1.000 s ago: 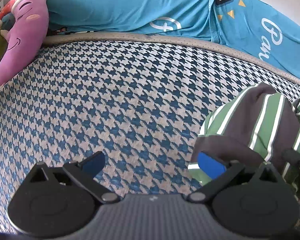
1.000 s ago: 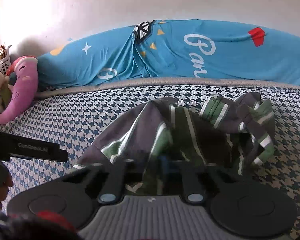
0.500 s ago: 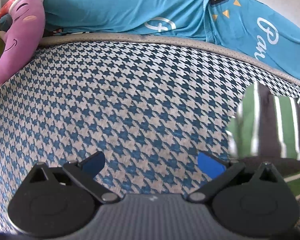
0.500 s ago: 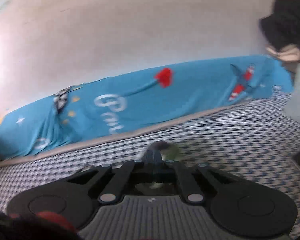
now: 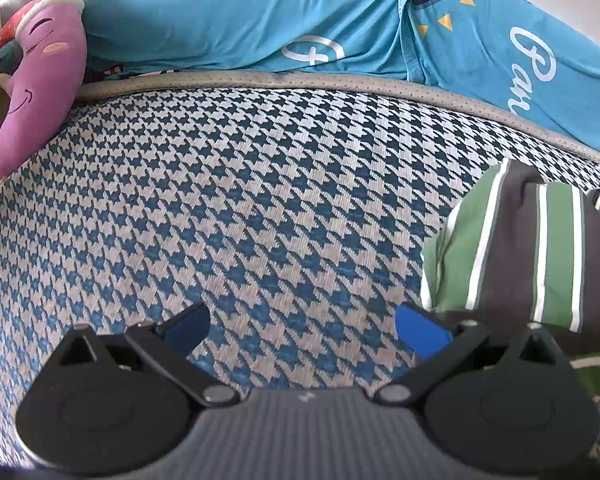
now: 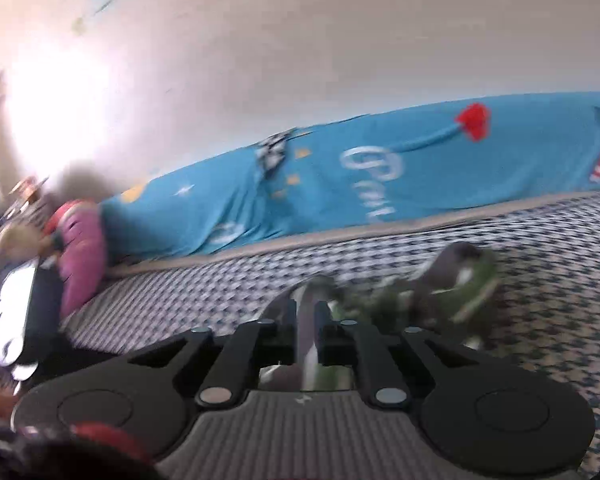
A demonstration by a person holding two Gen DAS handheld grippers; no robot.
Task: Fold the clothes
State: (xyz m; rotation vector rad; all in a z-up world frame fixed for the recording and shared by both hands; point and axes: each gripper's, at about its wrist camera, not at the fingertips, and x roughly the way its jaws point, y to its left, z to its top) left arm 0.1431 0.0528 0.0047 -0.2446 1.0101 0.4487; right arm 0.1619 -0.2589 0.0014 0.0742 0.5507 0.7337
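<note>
Pinching striped shirt [image 6: 452,292], right gripper [image 6: 306,316], left gripper [image 5: 302,326] spread

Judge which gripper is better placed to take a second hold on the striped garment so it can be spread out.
Left. The left gripper is open and empty over the houndstooth bed cover, with the striped garment just beside its right finger. The right gripper is already shut on the garment's cloth.

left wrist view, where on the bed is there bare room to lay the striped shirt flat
Free: the wide houndstooth cover, bordered by the purple plush on the left, the blue bedding behind and the open left gripper in front. Crowded: the right side, where the striped shirt is bunched, pinched by the right gripper.
</note>
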